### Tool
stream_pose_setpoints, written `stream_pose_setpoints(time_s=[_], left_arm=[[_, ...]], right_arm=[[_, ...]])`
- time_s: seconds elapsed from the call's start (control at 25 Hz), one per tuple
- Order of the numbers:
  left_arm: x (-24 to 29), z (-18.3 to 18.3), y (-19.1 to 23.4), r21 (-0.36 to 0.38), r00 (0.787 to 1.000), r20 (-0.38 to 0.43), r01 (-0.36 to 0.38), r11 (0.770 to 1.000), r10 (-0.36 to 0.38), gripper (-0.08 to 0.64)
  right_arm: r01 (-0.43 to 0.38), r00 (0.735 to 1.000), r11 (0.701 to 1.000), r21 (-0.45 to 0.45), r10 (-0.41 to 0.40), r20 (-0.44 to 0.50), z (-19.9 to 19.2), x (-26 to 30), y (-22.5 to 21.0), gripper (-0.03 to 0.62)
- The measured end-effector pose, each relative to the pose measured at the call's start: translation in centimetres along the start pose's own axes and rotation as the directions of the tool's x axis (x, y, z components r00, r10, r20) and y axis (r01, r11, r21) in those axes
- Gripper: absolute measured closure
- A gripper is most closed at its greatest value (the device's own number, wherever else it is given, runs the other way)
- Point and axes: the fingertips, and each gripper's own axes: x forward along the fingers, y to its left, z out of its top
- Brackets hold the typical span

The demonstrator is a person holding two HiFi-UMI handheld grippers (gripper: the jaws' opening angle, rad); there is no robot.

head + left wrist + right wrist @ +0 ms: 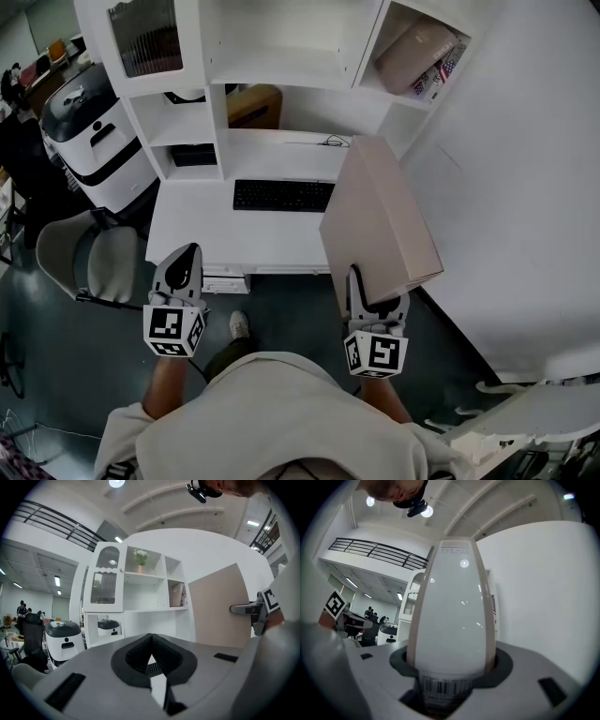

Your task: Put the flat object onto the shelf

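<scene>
Pinched by the right gripper (375, 298), the flat box (380, 217) is best raised steadily to the shelf (272, 67); the left gripper (190, 255) is pressed together, empty.

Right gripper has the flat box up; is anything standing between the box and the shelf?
Nothing visible does. The flat box, clamped in the right gripper, hangs over the desk in front of the shelf unit with open air between. The upper right compartment already holds a similar box; the middle one looks bare.
</scene>
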Motion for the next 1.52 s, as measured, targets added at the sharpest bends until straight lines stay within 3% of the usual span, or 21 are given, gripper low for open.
stream_pose_setpoints(time_s=[0.56, 1.0, 1.28, 1.52], left_arm=[[10.7, 0.7, 9.5, -0.014, 0.996, 0.003, 0.084, 0.996, -0.084, 0.568], [14.9, 0.3, 14.3, -0.017, 0.993, -0.01, 0.116, 0.993, -0.116, 0.568], [15.9, 0.9, 14.9, -0.018, 0.997, 0.003, 0.083, 0.996, -0.083, 0.568], [16.2, 1.4, 15.2, -0.03, 0.999, 0.011, 0.042, 0.999, -0.042, 0.568]], right_arm=[[0.074, 0.997, 0.997, -0.037, -0.074, 0.013, 1.8, 12.4, 3.8, 0.311], [0.122, 0.992, 0.991, -0.056, -0.121, 0.021, 2.9, 18.6, 5.0, 0.311], [0.087, 0.996, 0.975, -0.205, -0.077, 0.055, 5.0, 22.3, 4.3, 0.311], [0.048, 0.998, 0.93, -0.366, -0.029, 0.059, 7.4, 25.6, 3.7, 0.313]])
